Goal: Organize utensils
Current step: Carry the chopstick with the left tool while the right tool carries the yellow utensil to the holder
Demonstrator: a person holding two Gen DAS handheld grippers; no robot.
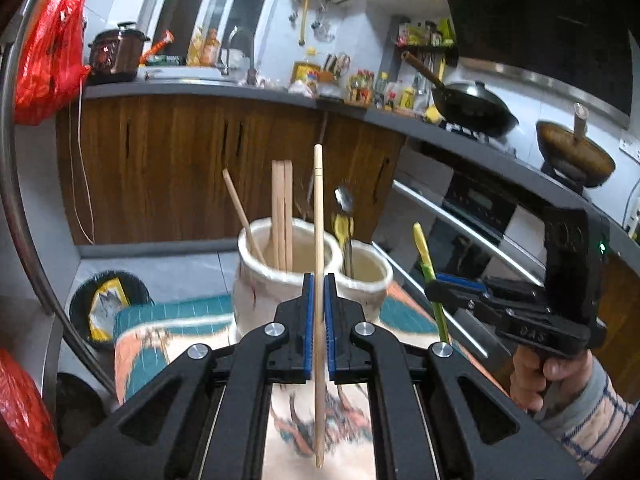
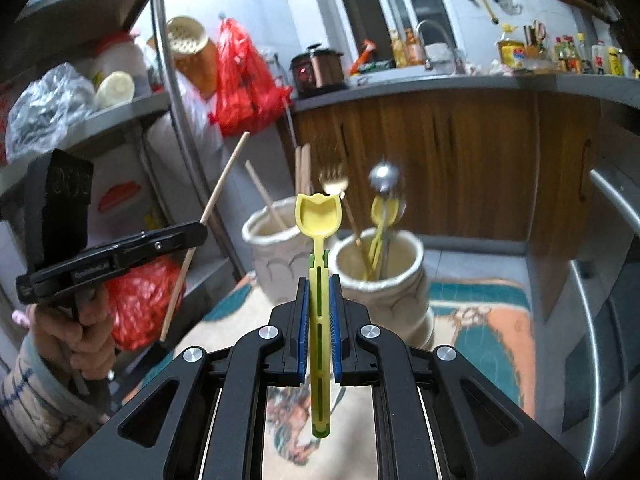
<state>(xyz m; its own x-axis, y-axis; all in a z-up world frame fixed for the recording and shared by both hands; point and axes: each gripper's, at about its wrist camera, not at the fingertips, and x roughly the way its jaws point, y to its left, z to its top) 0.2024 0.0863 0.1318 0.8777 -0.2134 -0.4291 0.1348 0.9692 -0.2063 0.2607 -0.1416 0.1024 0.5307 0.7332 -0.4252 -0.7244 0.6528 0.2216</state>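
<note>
**Each gripper carries one utensil toward its own side of the twin-cup holder.**

The wooden chopstick [image 1: 318,240] stands upright in the left gripper [image 1: 319,320], whose jaws are closed tight on its shaft, gripped low so the long end can be aimed at the holder's left cup [image 1: 256,280], where other wooden chopsticks [image 1: 282,216] already stand. The yellow spoon [image 2: 319,280] is clamped by its slotted handle in the right gripper [image 2: 319,328], jaws nearly closed, bowl up; it seems meant for the right cup [image 2: 384,280], which holds a fork [image 2: 333,182], a metal spoon [image 2: 383,178] and another yellow spoon [image 2: 384,210]. So sorting goes by kind. The holder stands on a patterned mat [image 2: 484,328], toward its far edge; both utensils are in the air short of the rims.
</note>
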